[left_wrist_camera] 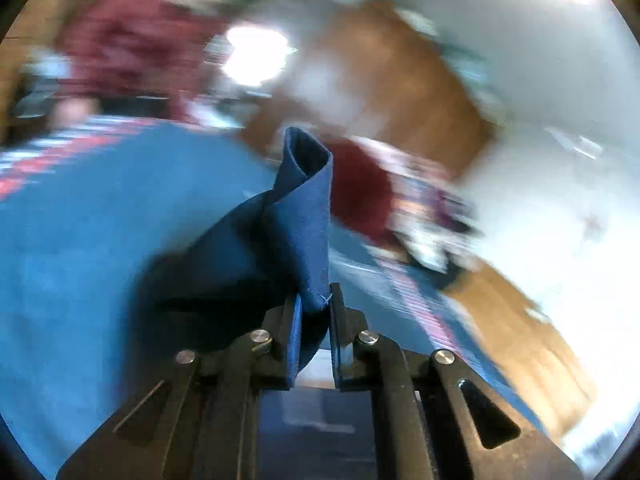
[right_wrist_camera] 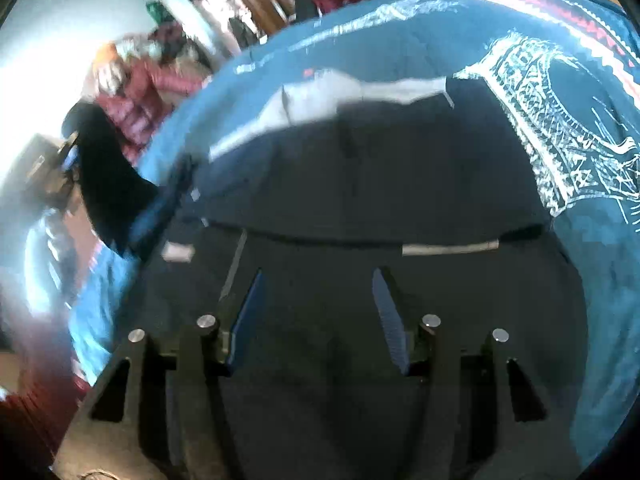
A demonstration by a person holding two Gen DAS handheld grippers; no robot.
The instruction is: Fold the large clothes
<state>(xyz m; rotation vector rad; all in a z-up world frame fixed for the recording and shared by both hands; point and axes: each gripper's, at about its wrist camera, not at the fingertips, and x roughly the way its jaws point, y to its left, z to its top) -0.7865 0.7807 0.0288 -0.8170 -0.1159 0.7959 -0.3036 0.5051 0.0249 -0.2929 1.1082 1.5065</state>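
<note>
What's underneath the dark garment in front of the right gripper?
A blue patterned cloth shows past the edges of the dark garment, with a white printed design beside it. The open right gripper hovers over the garment. What lies beneath the cloth is covered.

Blue cloth (left_wrist_camera: pixel 304 216) fills the left claw (left_wrist_camera: pixel 316 304); dark garment (right_wrist_camera: pixel 360 184) spreads under the spread right claw (right_wrist_camera: pixel 318 280).

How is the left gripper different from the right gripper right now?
The left gripper is shut, while the right gripper is wide open. The left gripper pinches a fold of the blue cloth garment, while the right gripper holds nothing and hangs over a dark navy garment. Both have black frames with blue finger pads.
</note>
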